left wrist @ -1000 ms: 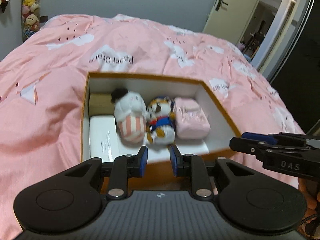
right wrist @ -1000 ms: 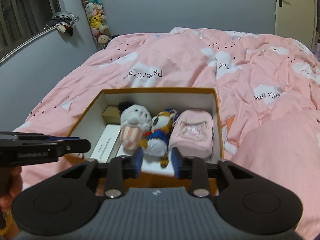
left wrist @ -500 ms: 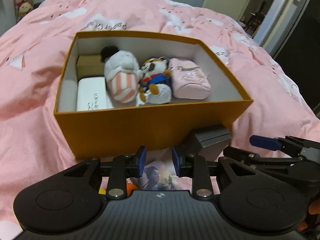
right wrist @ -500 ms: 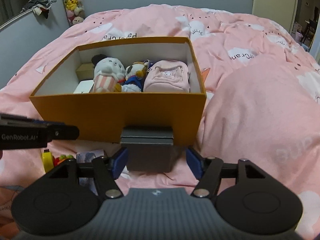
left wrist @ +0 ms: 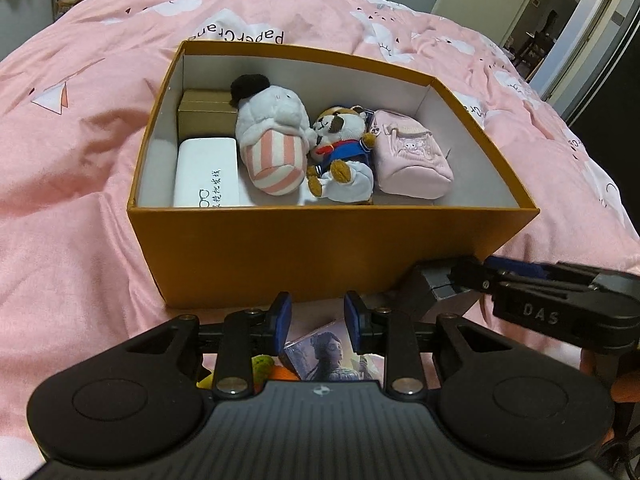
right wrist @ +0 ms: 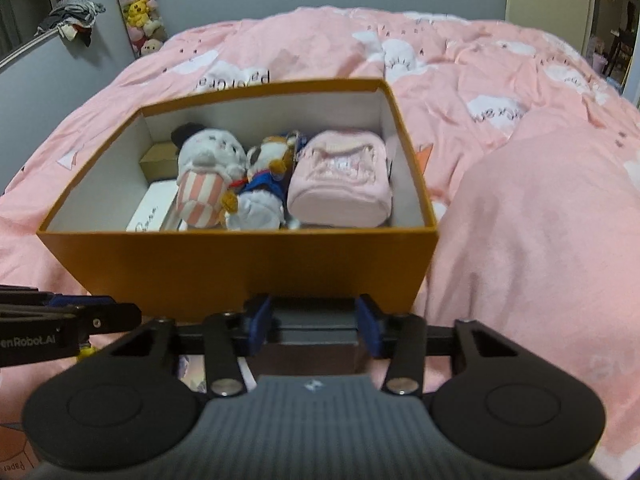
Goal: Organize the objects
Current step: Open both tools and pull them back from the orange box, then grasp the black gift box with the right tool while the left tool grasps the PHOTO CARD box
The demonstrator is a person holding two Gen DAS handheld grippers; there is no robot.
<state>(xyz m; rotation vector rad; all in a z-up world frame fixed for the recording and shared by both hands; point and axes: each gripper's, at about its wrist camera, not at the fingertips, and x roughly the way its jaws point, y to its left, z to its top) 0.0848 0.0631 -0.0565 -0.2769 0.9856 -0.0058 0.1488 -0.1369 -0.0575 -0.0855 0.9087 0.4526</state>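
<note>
Right hand-held gripper (right wrist: 314,326) has its two blue-padded fingers set wide on either side of a dark grey box (right wrist: 316,338) that sits against the near wall of the orange box (right wrist: 240,268); the pads lie right at the grey box's sides, though whether they actually press it cannot be told through the blur. Left hand-held gripper (left wrist: 316,322) stands partly open with nothing between its fingers, hovering over a picture card (left wrist: 332,356) that lies on the bed (left wrist: 68,168) at 6 o'clock of the orange box.

A pink quilt with white clouds and lettering covers the bed. Grey walls close the room, a column of small plush toys (right wrist: 138,8) hangs at 11 o'clock in the right wrist view, and an open doorway (left wrist: 560,20) shows at 2 o'clock in the left wrist view.

One orange box, open-topped and white inside, holds six things. Two plush toys lie in the middle: a white plush with a striped body (left wrist: 272,140) and, touching it at 3 o'clock, a brown-and-white plush in blue (left wrist: 340,152). One pink pouch (left wrist: 410,156) lies further toward 3 o'clock. Toward 9 o'clock sit one white case (left wrist: 206,172) and, behind it, one tan box (left wrist: 204,114). A white sheet lies beneath the plush toys, mostly hidden.

Something yellow-green (left wrist: 260,364) peeks out beside the card, too covered to name.
</note>
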